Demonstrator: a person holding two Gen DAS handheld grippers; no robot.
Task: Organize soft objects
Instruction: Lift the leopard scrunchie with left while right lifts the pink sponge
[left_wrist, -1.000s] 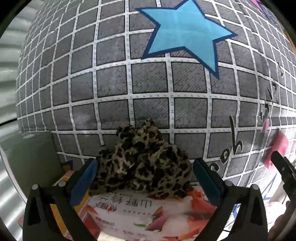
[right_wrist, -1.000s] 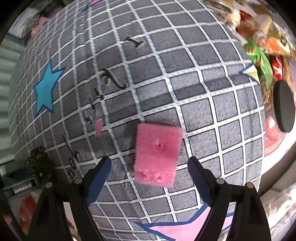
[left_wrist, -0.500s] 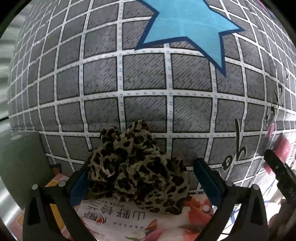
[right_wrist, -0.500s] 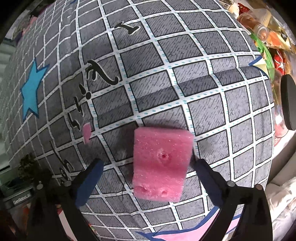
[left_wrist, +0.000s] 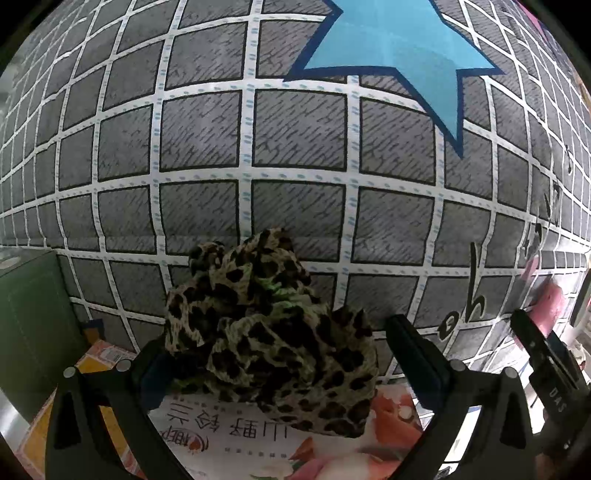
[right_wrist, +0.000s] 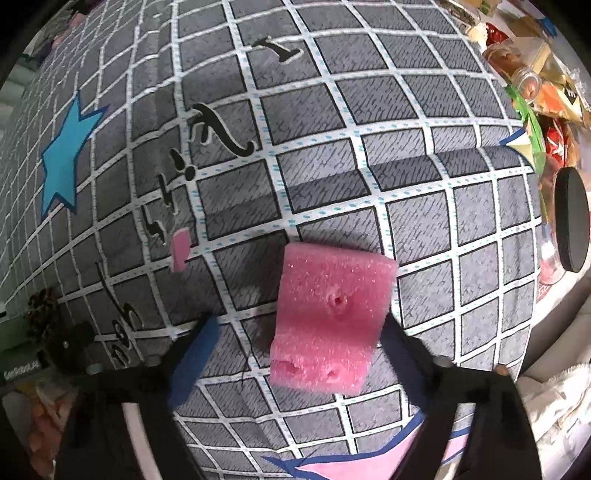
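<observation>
A crumpled leopard-print fabric piece (left_wrist: 269, 325) lies at the near edge of the grey checked cloth (left_wrist: 295, 147), partly on a printed packet (left_wrist: 258, 435). My left gripper (left_wrist: 280, 354) stands open around it, the left finger against the fabric and the right finger clear of it. In the right wrist view a pink foam block (right_wrist: 328, 317) rests on the same cloth (right_wrist: 332, 129). My right gripper (right_wrist: 295, 347) straddles the block with its jaws closing. The right finger touches the foam's edge and the left finger (right_wrist: 195, 354) is still apart from it.
A small pink scrap (right_wrist: 180, 245) lies left of the foam. Snack packets and a bottle (right_wrist: 528, 81) crowd the cloth's right edge, beside a black round lid (right_wrist: 570, 218). A green box (left_wrist: 33, 314) stands left of the leopard fabric.
Both grippers have sunk toward the cloth, so the leopard fabric and the pink foam loom larger. The right jaws widened, then narrowed around the foam.
</observation>
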